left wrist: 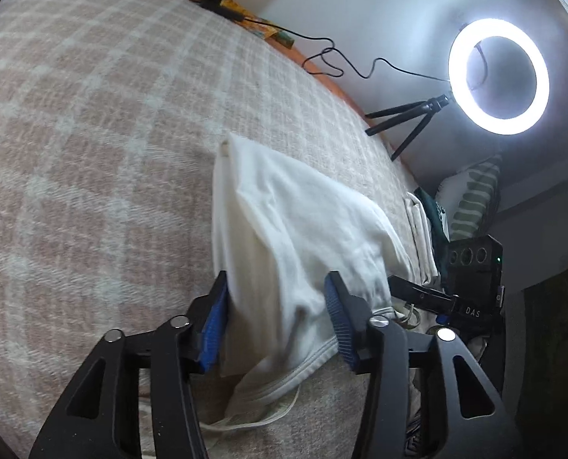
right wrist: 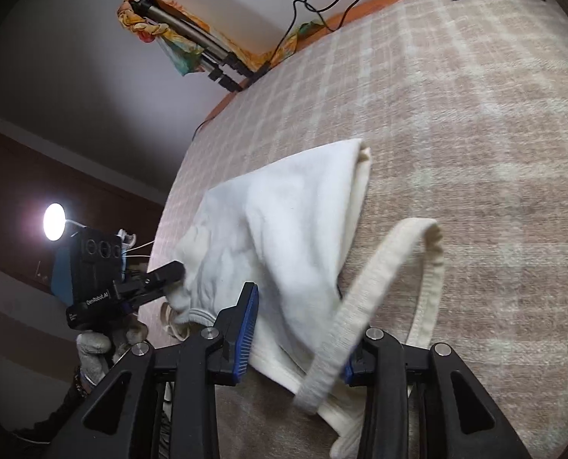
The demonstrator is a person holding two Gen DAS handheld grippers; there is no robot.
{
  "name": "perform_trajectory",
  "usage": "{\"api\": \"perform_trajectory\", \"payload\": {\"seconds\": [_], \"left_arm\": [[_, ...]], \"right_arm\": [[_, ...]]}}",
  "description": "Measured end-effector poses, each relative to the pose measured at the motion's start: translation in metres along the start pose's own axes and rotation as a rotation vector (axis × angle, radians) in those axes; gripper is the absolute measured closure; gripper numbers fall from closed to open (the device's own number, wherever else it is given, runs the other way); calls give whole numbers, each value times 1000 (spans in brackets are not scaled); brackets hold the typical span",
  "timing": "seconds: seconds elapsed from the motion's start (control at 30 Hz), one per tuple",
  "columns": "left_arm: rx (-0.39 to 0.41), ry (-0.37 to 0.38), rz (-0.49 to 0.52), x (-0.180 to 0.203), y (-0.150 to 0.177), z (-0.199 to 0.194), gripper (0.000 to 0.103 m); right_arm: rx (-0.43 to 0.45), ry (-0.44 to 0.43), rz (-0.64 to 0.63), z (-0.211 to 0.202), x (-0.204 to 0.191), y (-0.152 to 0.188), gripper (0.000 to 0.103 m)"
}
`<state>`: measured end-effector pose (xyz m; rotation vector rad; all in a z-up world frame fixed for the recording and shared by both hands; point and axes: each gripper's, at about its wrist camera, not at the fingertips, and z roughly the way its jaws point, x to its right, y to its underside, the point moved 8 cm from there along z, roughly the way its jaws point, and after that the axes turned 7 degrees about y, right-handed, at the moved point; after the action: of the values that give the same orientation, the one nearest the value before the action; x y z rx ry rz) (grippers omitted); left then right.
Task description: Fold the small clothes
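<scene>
Both my tongs, left (left wrist: 276,321) & right (right wrist: 299,329), look spread w/ the white undershirt (left wrist: 303,222) draped between, lifted off the bed blanket (left wrist: 93,134) to fold over.

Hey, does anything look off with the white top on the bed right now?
Yes. One shoulder strap of the white top loops out loose across the blanket, and the cloth is bunched unevenly between the two grippers rather than lying flat.
</scene>
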<state>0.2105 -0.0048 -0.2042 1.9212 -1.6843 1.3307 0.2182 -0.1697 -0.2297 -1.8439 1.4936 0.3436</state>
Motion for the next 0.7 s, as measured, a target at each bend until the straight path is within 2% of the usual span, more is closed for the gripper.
{"api": "perform_trajectory", "payload": {"seconds": [0.07, 0.17, 0.23, 0.33, 0.37, 0.43, 0.53, 0.7], "left_arm": [[-6, 9, 16, 4, 2, 3, 54], [12, 11, 37, 6, 2, 5, 59], [14, -17, 63, 4, 0, 6, 83], [33, -14, 11, -6, -4, 5, 93], [42, -16, 12, -7, -5, 3, 94], [60, -32, 43, -4, -8, -2, 96], [86, -44, 81, 2, -10, -8, 98], [112, -78, 148, 13, -12, -12, 99]], "right_arm": [[10, -33, 20, 4, -1, -2, 64], [8, -55, 35, 5, -2, -5, 64], [1, -78, 44, 9, -4, -4, 64], [4, -62, 28, 12, -10, -4, 65], [5, -46, 19, 14, -12, -5, 65], [7, 8, -12, 15, -14, -6, 73], [16, 38, -24, 15, -14, -6, 85], [61, 121, -97, 5, -24, -9, 91]]}}
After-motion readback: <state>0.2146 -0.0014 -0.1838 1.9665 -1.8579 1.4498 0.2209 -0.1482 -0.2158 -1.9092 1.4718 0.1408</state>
